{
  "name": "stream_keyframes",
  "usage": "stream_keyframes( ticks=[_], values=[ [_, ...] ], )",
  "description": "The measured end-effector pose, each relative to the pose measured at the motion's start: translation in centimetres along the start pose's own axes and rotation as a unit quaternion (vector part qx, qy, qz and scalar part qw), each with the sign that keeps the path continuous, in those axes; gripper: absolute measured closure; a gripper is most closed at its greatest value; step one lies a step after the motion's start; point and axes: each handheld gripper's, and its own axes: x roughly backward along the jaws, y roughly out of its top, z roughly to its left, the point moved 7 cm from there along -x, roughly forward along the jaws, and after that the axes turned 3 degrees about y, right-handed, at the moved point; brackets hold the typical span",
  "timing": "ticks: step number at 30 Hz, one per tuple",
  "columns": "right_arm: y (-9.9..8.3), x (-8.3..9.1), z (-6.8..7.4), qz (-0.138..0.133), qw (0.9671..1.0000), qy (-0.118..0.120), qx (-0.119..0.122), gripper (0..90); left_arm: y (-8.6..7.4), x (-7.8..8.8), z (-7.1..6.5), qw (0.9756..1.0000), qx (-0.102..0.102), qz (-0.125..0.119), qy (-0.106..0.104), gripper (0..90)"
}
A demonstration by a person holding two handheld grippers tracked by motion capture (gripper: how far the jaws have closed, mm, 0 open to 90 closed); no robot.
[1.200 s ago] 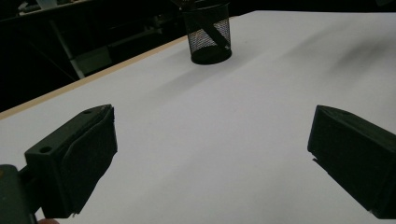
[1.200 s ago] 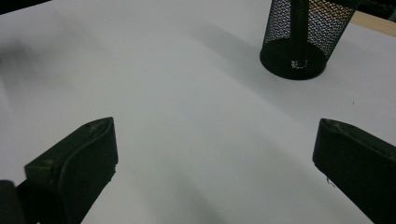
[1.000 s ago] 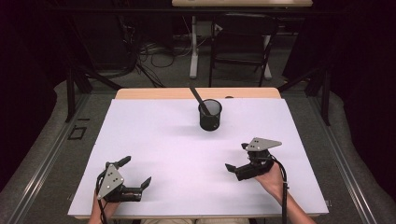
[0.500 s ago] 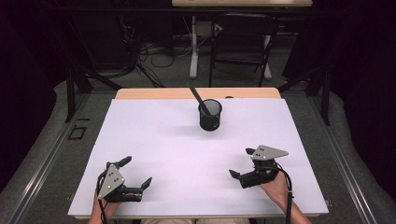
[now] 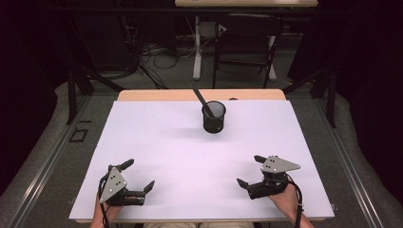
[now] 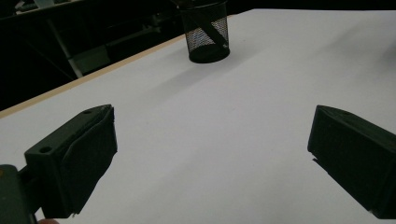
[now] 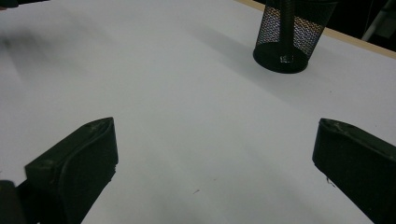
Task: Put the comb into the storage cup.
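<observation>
While both grippers rested near the front edge of the white table [image 5: 157, 142], the black mesh cup [image 5: 214, 117] stood upright toward the far side, roughly midway across, well apart from either tool. A dark pen [image 5: 202, 99] leaned in the cup, its upper end tilted toward the far left. The left gripper [image 5: 138, 175] lay low at the near left with its jaws spread wide and nothing between them; the right gripper [image 5: 250, 170] sat at the near right, likewise spread and empty.

Judged from this arrangement, the cup looked light and its wall open-meshed, so a jaw arriving off-centre would probably push or tip it rather than seat on it. The leaning pen added a second risk: a jaw brushing the shaft could lever the cup over or flick the pen out. A long reach from the near edge also left room for misalignment.

Several details stayed unclear. The mesh hid the pen's lower end in the high view, and the top of the cup [image 7: 289, 35] was cut off in the right gripper view. Whether the object was a pen or a marker could not be told. Only the person's hands and wrists entered at the bottom edge.
</observation>
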Motion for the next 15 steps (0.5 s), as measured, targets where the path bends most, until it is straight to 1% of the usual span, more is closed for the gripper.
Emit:
stream_keyframes(
  ticks=[9, 15],
  values=[
    [-0.7, 0.8, 0.4, -0.011, 0.9998, -0.008, 0.012, 0.0, 0.0, 0.0, 0.0, 1.0, 0.0, -0.001, 0.001, 1.5],
    [-1.0, 1.3, 0.5, -0.018, 0.9997, -0.014, 0.012, 0.0, 0.0, 0.0, 0.0, 1.0, 0.0, -0.001, 0.002, 1.5]
  ],
)
